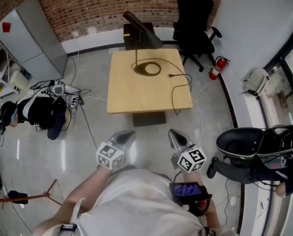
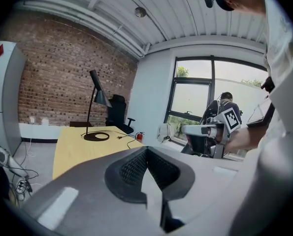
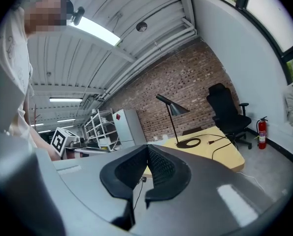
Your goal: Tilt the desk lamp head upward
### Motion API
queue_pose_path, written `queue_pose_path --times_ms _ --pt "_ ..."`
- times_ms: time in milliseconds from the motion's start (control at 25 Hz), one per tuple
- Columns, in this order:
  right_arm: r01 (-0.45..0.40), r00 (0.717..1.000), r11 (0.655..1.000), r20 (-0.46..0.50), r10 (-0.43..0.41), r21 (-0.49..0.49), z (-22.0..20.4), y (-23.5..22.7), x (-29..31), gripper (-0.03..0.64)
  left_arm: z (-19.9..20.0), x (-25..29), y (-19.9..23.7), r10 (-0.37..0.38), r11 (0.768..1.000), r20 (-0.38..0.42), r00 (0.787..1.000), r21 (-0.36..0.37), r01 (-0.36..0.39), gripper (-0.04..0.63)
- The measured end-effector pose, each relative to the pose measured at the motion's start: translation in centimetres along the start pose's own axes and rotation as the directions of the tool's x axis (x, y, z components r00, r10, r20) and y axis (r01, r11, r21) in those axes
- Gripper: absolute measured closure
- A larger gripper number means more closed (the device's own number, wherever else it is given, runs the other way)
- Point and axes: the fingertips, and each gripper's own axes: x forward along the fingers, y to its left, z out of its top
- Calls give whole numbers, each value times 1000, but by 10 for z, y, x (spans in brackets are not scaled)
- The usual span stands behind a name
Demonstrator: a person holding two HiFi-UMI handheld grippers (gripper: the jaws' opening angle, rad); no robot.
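Both tongs are closed on nothing: the left tongs and right tongs hang side by side over bare floor, short of the counter's near edge. The desk lamp stands at the counter's far edge, its round base near the middle of that edge and its head angled down. Its cord loops across the right half and drops over the near right corner. The counter's near left half is bare. An office chair sits behind the far right corner, a fire extinguisher to its right. Bags and cables clutter the floor to the left.
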Motion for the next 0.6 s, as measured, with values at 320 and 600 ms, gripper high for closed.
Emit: queue_pose_path --times_ms 320,600 --pt "-30 1000 999 -4 30 25 4 -23 11 606 8 17 8 47 999 -14 999 -1 -47 595" --pt "-16 1000 999 -15 17 46 -2 -38 21 606 10 34 19 38 999 -25 999 -14 -39 595"
